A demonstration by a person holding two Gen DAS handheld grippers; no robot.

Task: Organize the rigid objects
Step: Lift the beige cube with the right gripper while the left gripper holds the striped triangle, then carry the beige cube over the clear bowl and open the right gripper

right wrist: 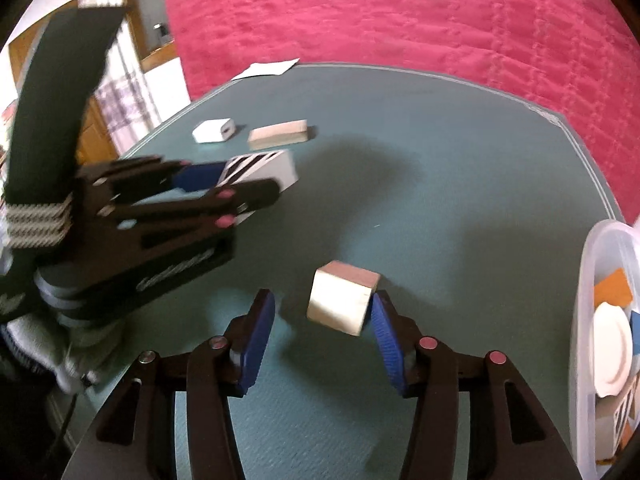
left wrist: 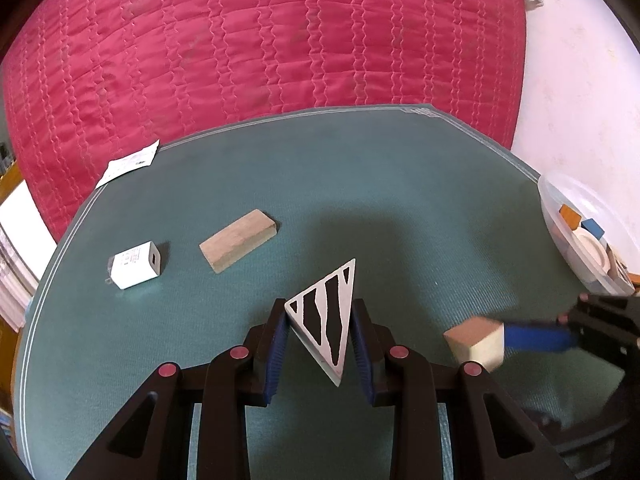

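I am holding the striped triangular block (left wrist: 326, 316) clamped in my left gripper (left wrist: 320, 344) while my right gripper (right wrist: 320, 332), jaws parted, is flanking the wooden cube (right wrist: 342, 302), its right pad touching, near the mat's (right wrist: 440, 184) right edge beside the plastic bin (right wrist: 584, 320).

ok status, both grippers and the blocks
left gripper shut on striped triangle block. right gripper open, wooden cube touching one pad. nothing blocking.

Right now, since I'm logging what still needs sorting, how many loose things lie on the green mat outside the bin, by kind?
Plain wooden blocks: 2, a long bar and a cube
Striped black-and-white triangular wedge: 1
White charger cube: 1
White paper slip: 1
Total: 5
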